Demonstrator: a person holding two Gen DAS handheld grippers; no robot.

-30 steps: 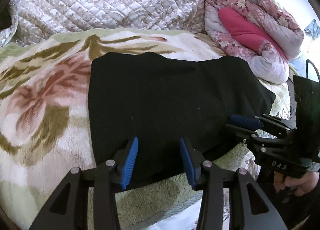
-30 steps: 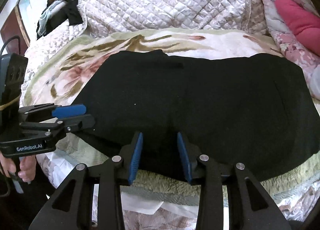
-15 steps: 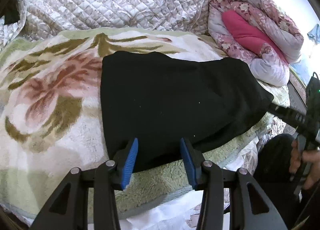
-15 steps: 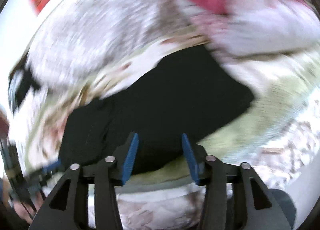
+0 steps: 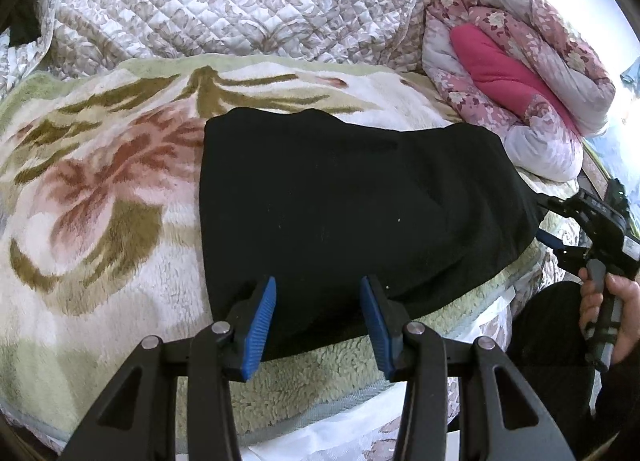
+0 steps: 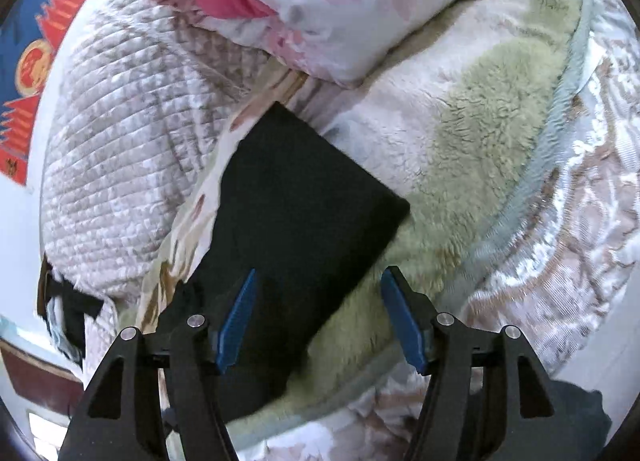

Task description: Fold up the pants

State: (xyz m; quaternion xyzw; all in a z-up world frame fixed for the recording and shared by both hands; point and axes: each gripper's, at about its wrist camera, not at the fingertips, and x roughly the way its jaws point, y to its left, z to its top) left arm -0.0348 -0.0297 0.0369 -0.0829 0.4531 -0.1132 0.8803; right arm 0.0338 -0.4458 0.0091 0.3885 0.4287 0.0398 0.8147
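Black pants (image 5: 352,197) lie folded into a wide rectangle on a floral fleece blanket (image 5: 96,197). My left gripper (image 5: 318,299) is open and empty, its blue pads over the pants' near edge. My right gripper (image 6: 318,295) is open and empty at the pants' right end (image 6: 296,213). It also shows in the left wrist view (image 5: 552,221), at the far right, right beside that end of the pants; contact there is unclear.
A quilted bedspread (image 5: 240,5) is bunched along the back. A rolled pink floral duvet (image 5: 520,61) lies at the back right, close to the pants' right end. The blanket's front edge (image 5: 320,393) drops off the bed just below my left gripper.
My right gripper swung from the pants' near edge round to their right end, tilting and opening wider. My left gripper drew back slightly. The pants have not moved.
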